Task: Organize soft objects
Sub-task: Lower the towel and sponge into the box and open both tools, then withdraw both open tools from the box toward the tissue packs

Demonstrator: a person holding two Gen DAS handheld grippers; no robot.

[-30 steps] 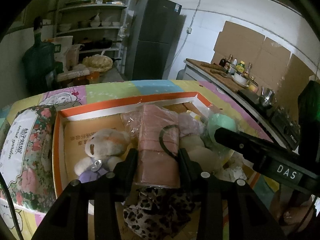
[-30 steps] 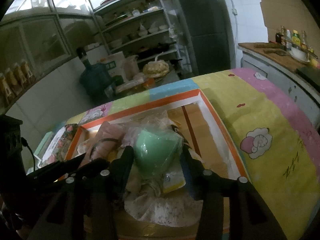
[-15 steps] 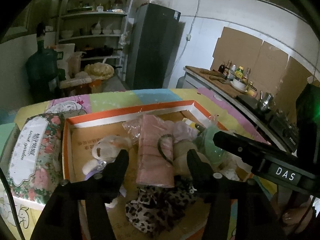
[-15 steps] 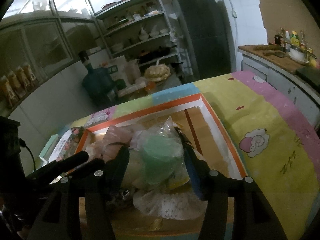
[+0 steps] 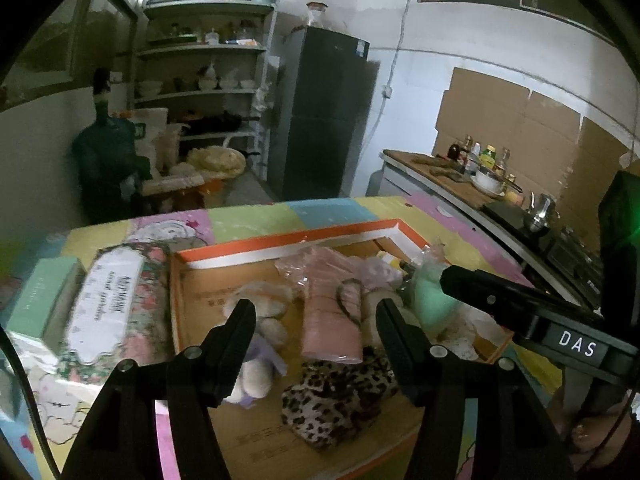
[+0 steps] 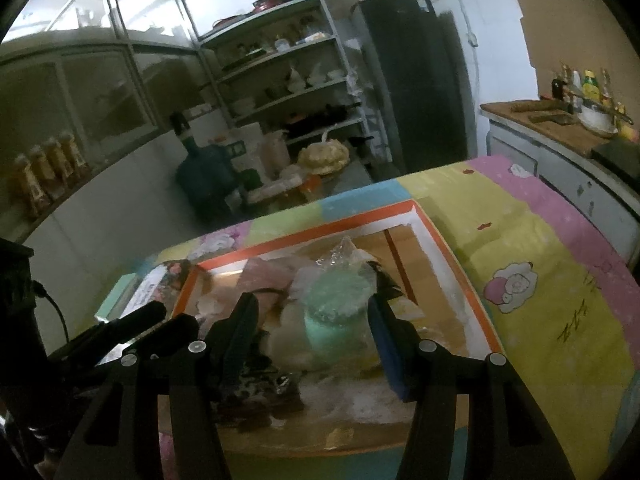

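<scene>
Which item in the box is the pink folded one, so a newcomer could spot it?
Find the orange-rimmed cardboard box on the patchwork cloth. Near its middle lies the pink folded cloth, between the plush toy and the mint-green bundle. Only it has a dark loop lying across it.

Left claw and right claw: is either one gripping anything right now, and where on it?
Nothing is held. The left claw stands open above the pink folded cloth; the right claw stands open around the bagged green item, pads apart.

Orange-and-white-rimmed cardboard box (image 5: 288, 240), pink folded towel (image 5: 332, 320), leopard-print cloth (image 5: 340, 404), mint-green bagged roll (image 6: 336, 312), cream plush toy (image 5: 264, 320), floral tissue pack (image 5: 116, 312), pastel patchwork cartoon tablecloth (image 6: 552, 280)
</scene>
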